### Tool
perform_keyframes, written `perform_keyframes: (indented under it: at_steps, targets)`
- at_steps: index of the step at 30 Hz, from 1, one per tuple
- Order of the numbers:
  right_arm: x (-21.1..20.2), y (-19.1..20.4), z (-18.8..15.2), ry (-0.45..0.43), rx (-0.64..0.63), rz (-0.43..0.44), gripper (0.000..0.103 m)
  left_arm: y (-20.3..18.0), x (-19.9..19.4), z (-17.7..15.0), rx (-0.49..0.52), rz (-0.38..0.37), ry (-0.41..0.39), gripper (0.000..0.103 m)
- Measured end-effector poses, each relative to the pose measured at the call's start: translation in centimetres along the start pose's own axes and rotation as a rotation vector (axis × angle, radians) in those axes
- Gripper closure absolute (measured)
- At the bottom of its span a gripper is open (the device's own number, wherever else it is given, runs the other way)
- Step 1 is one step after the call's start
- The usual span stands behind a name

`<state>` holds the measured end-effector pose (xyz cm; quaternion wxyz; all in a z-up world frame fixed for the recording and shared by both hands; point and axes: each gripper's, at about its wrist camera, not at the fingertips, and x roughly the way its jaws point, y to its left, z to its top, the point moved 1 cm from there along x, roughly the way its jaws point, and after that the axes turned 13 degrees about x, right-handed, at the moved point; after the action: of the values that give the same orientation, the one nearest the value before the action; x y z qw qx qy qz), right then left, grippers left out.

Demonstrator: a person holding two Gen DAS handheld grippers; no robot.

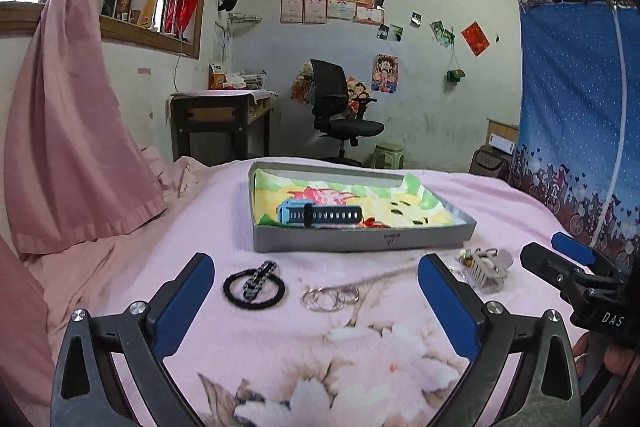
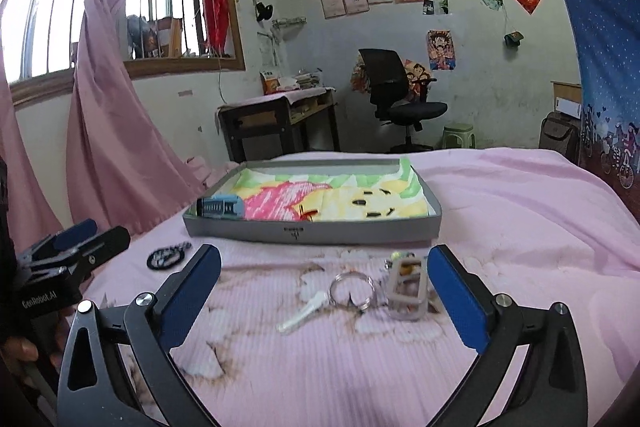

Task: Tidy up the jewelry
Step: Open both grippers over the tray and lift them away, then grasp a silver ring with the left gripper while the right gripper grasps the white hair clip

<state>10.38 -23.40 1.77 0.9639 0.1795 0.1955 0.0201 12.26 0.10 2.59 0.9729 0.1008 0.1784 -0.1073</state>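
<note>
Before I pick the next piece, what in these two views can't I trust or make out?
- Watch in the tray: right wrist view, near wall hides its lower part.
- Silver rings: left wrist view, overlapping, count unclear.
- Clear clip: left wrist view, the left hand-held gripper finger covers its left edge; small bits beside it too small to tell.
- Right hand-held gripper: cut off by the frame edge.

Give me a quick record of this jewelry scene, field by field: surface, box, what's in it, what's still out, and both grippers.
surface: pink bedspread
box: grey tray, colourful lining
in box: watch
still out: black hair tie, silver rings, clear hair clip
left gripper: open, empty
right gripper: open, empty, rings between its fingers
</note>
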Motion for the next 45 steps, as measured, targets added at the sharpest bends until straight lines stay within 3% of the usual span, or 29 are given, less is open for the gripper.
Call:
perform_keyframes:
  at_steps: [7, 25, 38, 40, 43, 45]
  targets:
    - [-0.1, -0.5, -1.0, 0.04, -0.011, -0.016, 0.001, -0.2, -0.1, -1.1, 0.043, 0.03, 0.042, 0.0]
    - [2.9, -0.3, -2.4, 0.148, -0.021, -0.065, 0.001, 1.2, 1.8, -1.6, 0.016, 0.06, 0.136, 0.0]
    - [5.7, 0.8, -3.2, 0.246, -0.043, -0.03, 0.002, 1.1, 3.8, -2.3, 0.018, -0.017, 0.206, 0.0]
    - [6.3, 0.8, -3.4, 0.271, -0.035, -0.019, 0.007, 1.1, 4.3, -2.4, 0.013, -0.041, 0.216, 0.0]
    - [7.2, 0.6, -3.8, 0.308, -0.025, -0.015, 0.023, 1.1, 4.7, -2.4, 0.004, -0.075, 0.218, 0.004]
    - [7.6, 0.5, -4.0, 0.328, -0.019, -0.009, 0.032, 1.1, 5.0, -2.4, 0.001, -0.097, 0.221, 0.013]
